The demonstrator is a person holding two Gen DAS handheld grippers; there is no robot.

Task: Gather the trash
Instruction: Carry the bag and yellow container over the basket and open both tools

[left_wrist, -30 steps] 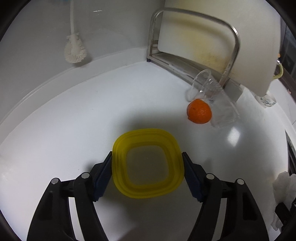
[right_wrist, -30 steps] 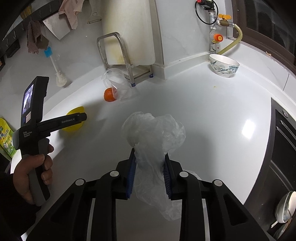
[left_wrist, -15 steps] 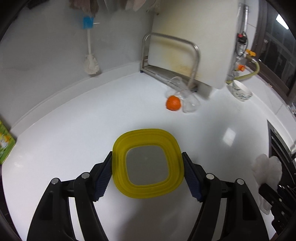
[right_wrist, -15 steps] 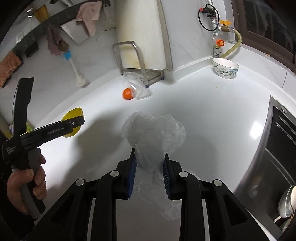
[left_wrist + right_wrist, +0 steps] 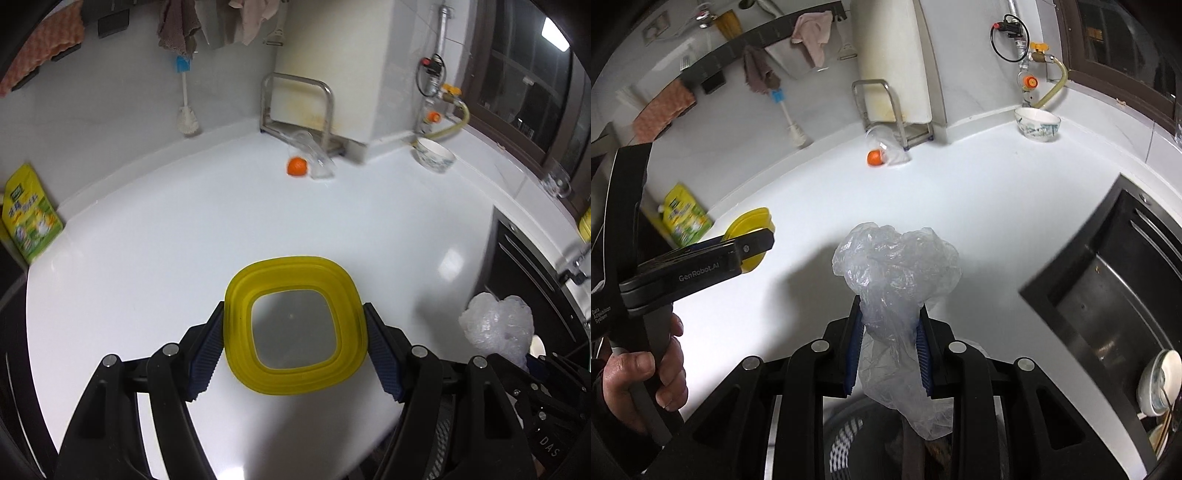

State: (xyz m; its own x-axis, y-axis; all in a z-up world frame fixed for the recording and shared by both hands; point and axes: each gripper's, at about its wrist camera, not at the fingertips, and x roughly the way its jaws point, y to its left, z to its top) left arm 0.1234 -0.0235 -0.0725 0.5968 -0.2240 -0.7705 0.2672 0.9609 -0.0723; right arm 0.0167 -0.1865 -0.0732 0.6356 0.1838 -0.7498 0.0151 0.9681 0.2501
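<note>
Lid (image 5: pixel 295 326): yellow with a clear middle, lower centre of the left wrist view, pinched by its two side edges between the left gripper's (image 5: pixel 294 341) blue pads, held above the white counter (image 5: pixel 184 229).
Left gripper: fingers set wide, closed on the lid; in the right wrist view it shows at the left edge, with the person's hand (image 5: pixel 639 373) on its handle.
Packet (image 5: pixel 27 212): yellow-green, far left of the left wrist view, at the counter's edge.
Brush (image 5: pixel 186 107): upper left, standing against the wall.
Orange (image 5: pixel 297 166): upper centre, just beside a clear cup (image 5: pixel 314 157) lying on its side by a metal rack (image 5: pixel 295 107).
Bowl (image 5: pixel 434 155): upper right, on the counter under a tap hose.
Bag (image 5: pixel 894 295): crumpled clear plastic, centre of the right wrist view, bunched above the fingers and trailing below them.
Right gripper (image 5: pixel 888 350): fingers narrow, clamped on the bag's neck.
Sink (image 5: pixel 1108 295): right side of the right wrist view, dark, with dishes at its lower corner.
</note>
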